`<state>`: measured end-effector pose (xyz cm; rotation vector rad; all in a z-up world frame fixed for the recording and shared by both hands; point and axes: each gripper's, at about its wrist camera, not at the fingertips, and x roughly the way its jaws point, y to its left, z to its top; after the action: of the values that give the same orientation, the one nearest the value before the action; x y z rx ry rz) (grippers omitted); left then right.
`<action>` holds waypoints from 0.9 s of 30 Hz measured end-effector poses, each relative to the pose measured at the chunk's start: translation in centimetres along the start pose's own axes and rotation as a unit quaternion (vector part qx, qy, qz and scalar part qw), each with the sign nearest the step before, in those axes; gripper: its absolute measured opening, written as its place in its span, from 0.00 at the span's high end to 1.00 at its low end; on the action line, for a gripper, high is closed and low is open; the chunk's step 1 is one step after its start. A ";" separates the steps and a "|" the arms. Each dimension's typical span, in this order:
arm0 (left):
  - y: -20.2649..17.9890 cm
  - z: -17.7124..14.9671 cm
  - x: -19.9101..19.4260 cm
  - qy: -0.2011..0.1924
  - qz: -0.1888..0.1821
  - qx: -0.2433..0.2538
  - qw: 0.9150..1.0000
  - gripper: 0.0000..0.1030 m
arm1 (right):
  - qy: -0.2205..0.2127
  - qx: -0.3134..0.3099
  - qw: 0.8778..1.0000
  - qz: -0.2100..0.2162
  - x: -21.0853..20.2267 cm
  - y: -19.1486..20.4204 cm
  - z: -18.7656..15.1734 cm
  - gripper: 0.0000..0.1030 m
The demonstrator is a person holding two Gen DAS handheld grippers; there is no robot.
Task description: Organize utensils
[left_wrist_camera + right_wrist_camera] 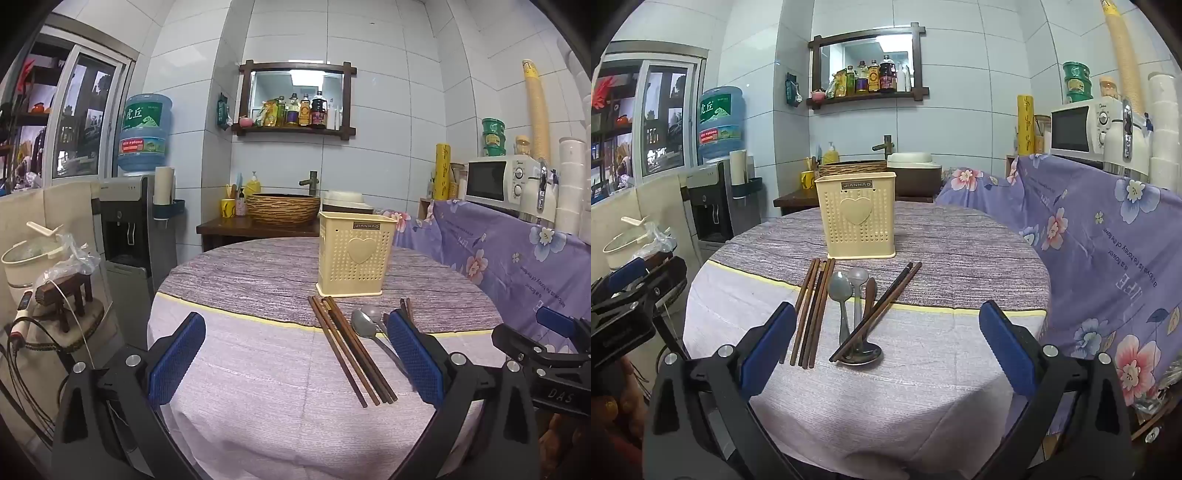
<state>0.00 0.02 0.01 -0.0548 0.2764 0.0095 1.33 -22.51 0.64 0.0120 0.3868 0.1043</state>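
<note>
Utensils lying on round cloth-covered counter (923, 369): bundle of dark wooden chopsticks (811, 314) sitting left of metal spoons (839, 291), another chopstick pair (877, 314) crossing them. Perforated cream plastic holder with heart emblem (857, 221) standing upright just behind. Left gripper (295, 360) and right gripper (886, 349) hovering, fingers (768, 343) spreading wide, gripping nothing.

Wooden chopsticks (351, 354) and metal spoons (364, 325) lie before a cream utensil holder (354, 254) near the round tabletop's (258, 369) far edge.
</note>
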 end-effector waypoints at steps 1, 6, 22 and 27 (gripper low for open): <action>-0.1 0.0 0.0 -0.003 0.000 0.005 1.000 0.05 | 0.000 0.000 1.000 0.000 0.0 0.0 0.0 0.05; 0.0 -0.1 0.2 0.001 0.002 0.002 1.000 0.05 | 0.003 0.003 1.000 0.002 0.1 0.0 -0.1 0.05; 0.0 0.3 -0.1 -0.007 0.007 0.003 1.000 0.05 | 0.002 0.007 1.000 -0.001 0.2 -0.4 -0.2 0.05; 0.2 0.2 0.0 -0.007 0.008 0.003 1.000 0.05 | 0.001 0.007 1.000 -0.002 0.1 -0.4 -0.2 0.05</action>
<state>0.05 0.22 0.20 -0.0460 0.2621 0.0250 1.38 -22.93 0.39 0.0254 0.3901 0.0980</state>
